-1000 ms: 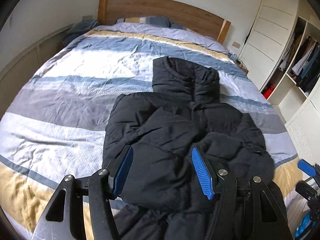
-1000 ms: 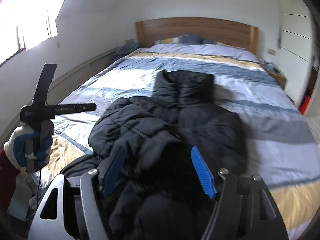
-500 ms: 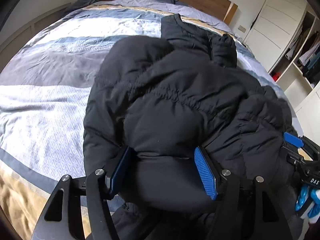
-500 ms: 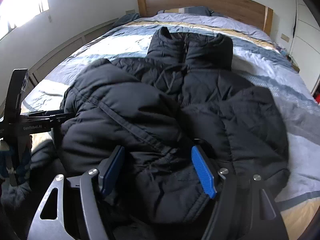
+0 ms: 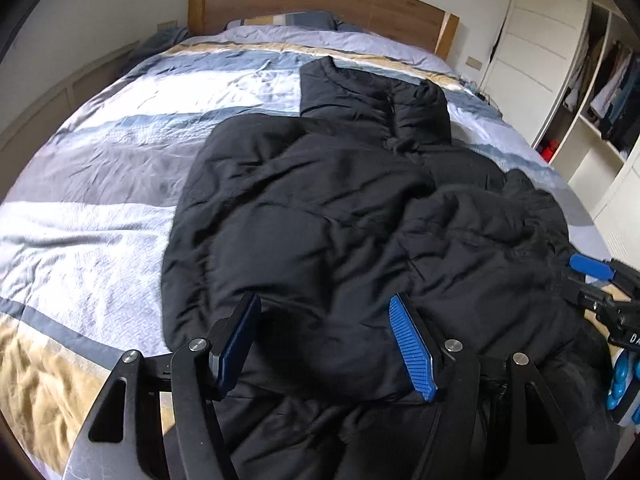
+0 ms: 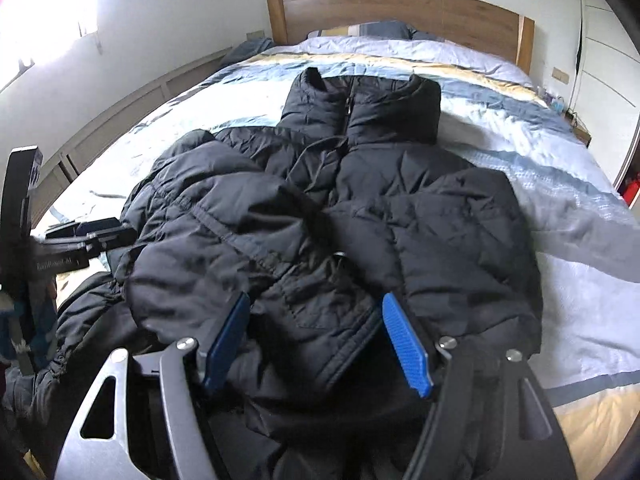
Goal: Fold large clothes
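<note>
A large black puffer jacket (image 5: 340, 208) lies on the bed, collar toward the headboard, both sleeves folded in over its front; it also shows in the right wrist view (image 6: 340, 220). My left gripper (image 5: 326, 340) is open, its blue pads either side of the jacket's near left fold, just above the fabric. My right gripper (image 6: 316, 340) is open over the near right part, jaws wide with fabric between them. The right gripper also shows at the edge of the left wrist view (image 5: 592, 276), and the left gripper at the edge of the right wrist view (image 6: 84, 236).
The bed has a striped blue, grey, white and tan duvet (image 5: 100, 184) and a wooden headboard (image 5: 320, 0) with pillows. White wardrobe doors and open shelves with hanging clothes (image 5: 608, 80) stand to the right. A low panelled ledge (image 6: 120, 120) runs along the left wall.
Both grippers have pulled back and lifted away from the jacket after pressing close over it. The jacket now lies flatter with the sleeves folded in. Both stay open.
</note>
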